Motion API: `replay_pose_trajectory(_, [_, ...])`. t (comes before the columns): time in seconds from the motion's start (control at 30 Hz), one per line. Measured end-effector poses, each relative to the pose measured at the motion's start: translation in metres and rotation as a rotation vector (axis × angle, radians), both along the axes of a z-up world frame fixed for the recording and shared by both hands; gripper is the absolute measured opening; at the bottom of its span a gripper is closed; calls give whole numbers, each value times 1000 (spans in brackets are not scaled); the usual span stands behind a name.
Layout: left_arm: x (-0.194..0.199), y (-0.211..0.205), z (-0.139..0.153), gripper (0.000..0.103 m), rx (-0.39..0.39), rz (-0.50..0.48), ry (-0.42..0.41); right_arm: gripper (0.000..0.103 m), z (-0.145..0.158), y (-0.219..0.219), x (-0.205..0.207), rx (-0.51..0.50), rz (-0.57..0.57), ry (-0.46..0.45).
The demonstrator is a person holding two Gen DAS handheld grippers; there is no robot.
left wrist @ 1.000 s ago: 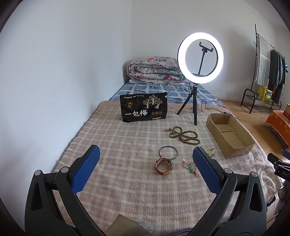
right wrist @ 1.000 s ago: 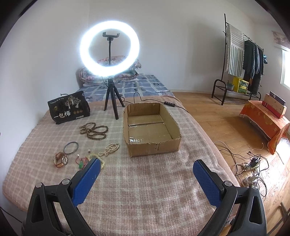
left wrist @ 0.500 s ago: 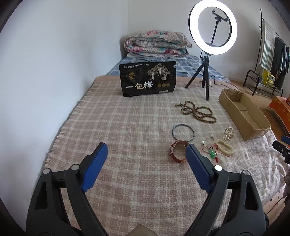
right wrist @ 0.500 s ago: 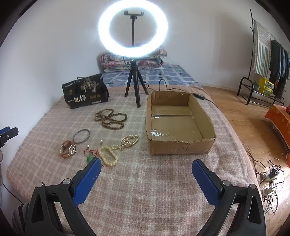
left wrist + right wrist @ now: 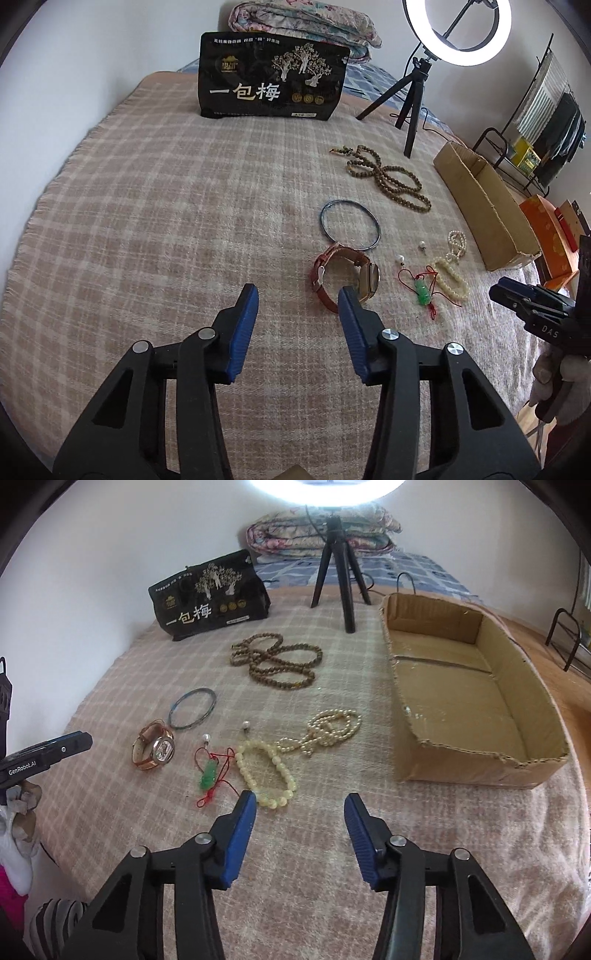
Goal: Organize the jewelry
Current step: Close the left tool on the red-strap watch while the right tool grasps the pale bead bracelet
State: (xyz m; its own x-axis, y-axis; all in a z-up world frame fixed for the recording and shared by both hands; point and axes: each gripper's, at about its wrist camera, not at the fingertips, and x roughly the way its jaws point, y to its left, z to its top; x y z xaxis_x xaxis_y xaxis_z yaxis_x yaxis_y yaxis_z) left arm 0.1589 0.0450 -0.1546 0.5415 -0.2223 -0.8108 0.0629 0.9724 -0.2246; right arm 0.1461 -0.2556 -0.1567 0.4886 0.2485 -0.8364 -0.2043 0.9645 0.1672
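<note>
Jewelry lies on a plaid blanket (image 5: 155, 206): a brown-strap watch (image 5: 345, 275) (image 5: 153, 747), a thin metal bangle (image 5: 349, 225) (image 5: 192, 709), dark wooden beads (image 5: 388, 177) (image 5: 275, 661), a cream bead bracelet (image 5: 266, 771) (image 5: 452, 280), a pearl strand (image 5: 328, 729), a green pendant on red cord (image 5: 208, 775) (image 5: 423, 291) and two small earrings (image 5: 225, 733). My left gripper (image 5: 297, 291) hangs just before the watch, jaws closing with nothing between them. My right gripper (image 5: 299, 799) hovers near the cream bracelet, jaws closing, empty. An open cardboard box (image 5: 461, 698) (image 5: 480, 206) stands to the right.
A black snack bag (image 5: 271, 79) (image 5: 208, 598) stands at the back. A ring light on a tripod (image 5: 410, 103) (image 5: 338, 572) is behind the beads. A folded quilt (image 5: 321, 535) lies beyond. A clothes rack (image 5: 546, 122) and orange boxes (image 5: 550, 236) stand right.
Both grippers have come down and forward toward the jewelry and tilted downward. Their jaws have narrowed from wide apart to about half.
</note>
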Motion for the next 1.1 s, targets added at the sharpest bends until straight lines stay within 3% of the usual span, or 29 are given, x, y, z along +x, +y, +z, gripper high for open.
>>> replay_pose_trajectory(0.1, [6,-2,-7,39,-14,-6,15,37,-8,7,11,-6,14,28])
replay_pose_trajectory(0.2, [12,-6,-13,29,-17,-5,26,31,-15,12,21,-20,24,49])
replay_pose_trajectory(0.3, [16,-10,-17,29,-31,-8,29,27,-22,15,30,-27,36,71])
replay_pose_trajectory(0.93, [36,-22,-49,26,-65,-23,110,26,-36,40,44,-133,131,96])
replay_pose_trajectory(1.1, [40,-27,-53,19,-63,-28,118,14,-38,44,45,-162,163,98])
